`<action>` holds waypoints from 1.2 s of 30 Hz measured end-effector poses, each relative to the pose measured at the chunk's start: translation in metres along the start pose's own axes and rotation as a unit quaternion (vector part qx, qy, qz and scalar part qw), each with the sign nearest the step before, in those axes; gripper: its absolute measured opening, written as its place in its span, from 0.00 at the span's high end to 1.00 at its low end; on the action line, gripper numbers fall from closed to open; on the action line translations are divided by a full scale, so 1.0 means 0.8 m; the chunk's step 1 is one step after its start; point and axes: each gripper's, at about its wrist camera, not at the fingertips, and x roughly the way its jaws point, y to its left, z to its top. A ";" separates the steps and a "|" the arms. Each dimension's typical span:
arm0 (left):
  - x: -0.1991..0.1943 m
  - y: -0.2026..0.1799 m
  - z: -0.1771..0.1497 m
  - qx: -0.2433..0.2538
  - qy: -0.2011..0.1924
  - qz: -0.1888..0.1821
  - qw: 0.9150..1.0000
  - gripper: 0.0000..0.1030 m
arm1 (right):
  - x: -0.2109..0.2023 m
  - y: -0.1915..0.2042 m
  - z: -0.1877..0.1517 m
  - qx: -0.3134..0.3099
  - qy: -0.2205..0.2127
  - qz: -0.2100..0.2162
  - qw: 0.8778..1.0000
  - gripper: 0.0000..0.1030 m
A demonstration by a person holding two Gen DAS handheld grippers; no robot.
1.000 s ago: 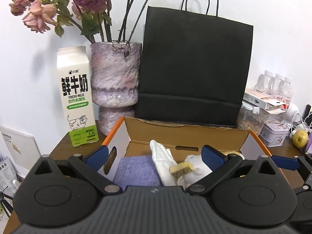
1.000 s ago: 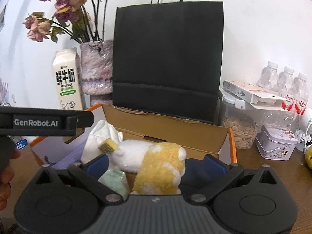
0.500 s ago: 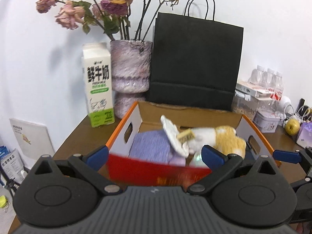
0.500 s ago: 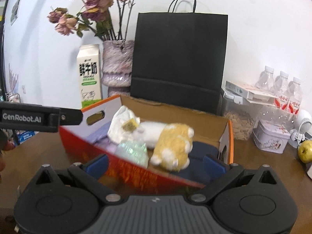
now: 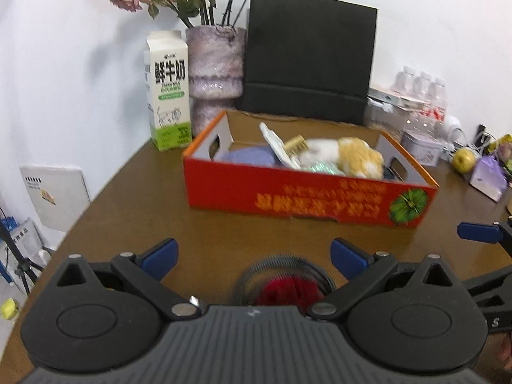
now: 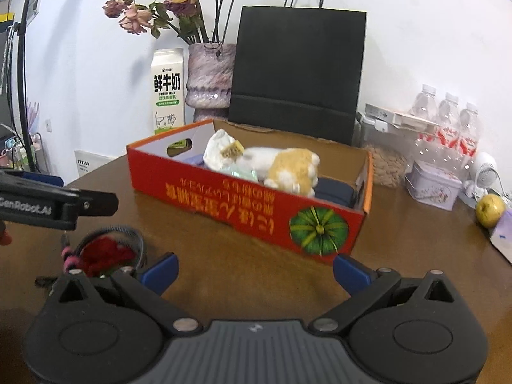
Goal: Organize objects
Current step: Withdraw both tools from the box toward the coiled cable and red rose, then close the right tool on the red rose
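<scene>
— Two views; what does the left wrist view show?
— Left gripper [image 5: 252, 257] low over the brown table [image 5: 137, 211], its blue-tipped fingers [image 5: 160, 255] spread wide and holding nothing. Between them, close to the camera, lies a red cloth item ringed by a dark coiled cord [image 5: 284, 283]. Farther back stands a red cardboard box [image 5: 307, 196] holding a white-and-yellow plush toy [image 5: 345, 156], a purple cloth [image 5: 248, 156] and a white glove [image 5: 272, 142]. Behind the box: a milk carton [image 5: 166, 91], a vase [image 5: 216, 70] of dried roses and a black paper bag [image 5: 308, 59]. An apple [image 5: 464, 160] sits at far right.
— And the right wrist view?
— Right gripper [image 6: 255, 272] also above the table, fingers [image 6: 350, 272] wide apart and empty. The cloth and cord lie at lower left, beside the left finger, under the other gripper's arm. The box stands ahead at an angle, a green pumpkin picture [image 6: 318, 225] on its near wall, the toy inside. Water bottles [image 6: 448, 121], a tin [image 6: 433, 188] and the apple are to the right.
</scene>
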 end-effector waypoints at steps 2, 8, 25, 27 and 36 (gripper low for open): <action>-0.007 0.000 -0.012 -0.003 0.004 -0.003 1.000 0.00 | -0.007 -0.002 -0.009 0.005 0.004 -0.001 1.000 0.00; -0.033 0.018 -0.035 -0.025 0.003 0.005 1.000 0.00 | -0.031 0.004 -0.025 0.008 -0.011 0.018 1.000 0.00; -0.047 0.131 -0.052 -0.043 0.006 0.025 0.999 0.00 | -0.011 0.118 -0.012 -0.030 -0.020 0.064 0.997 0.33; -0.048 0.142 -0.051 -0.052 0.007 0.029 0.998 0.00 | -0.008 0.128 -0.009 -0.031 -0.024 0.066 0.997 0.37; -0.060 0.149 -0.053 -0.055 -0.002 0.020 0.998 0.00 | 0.014 0.151 0.000 -0.036 -0.011 0.070 0.997 0.68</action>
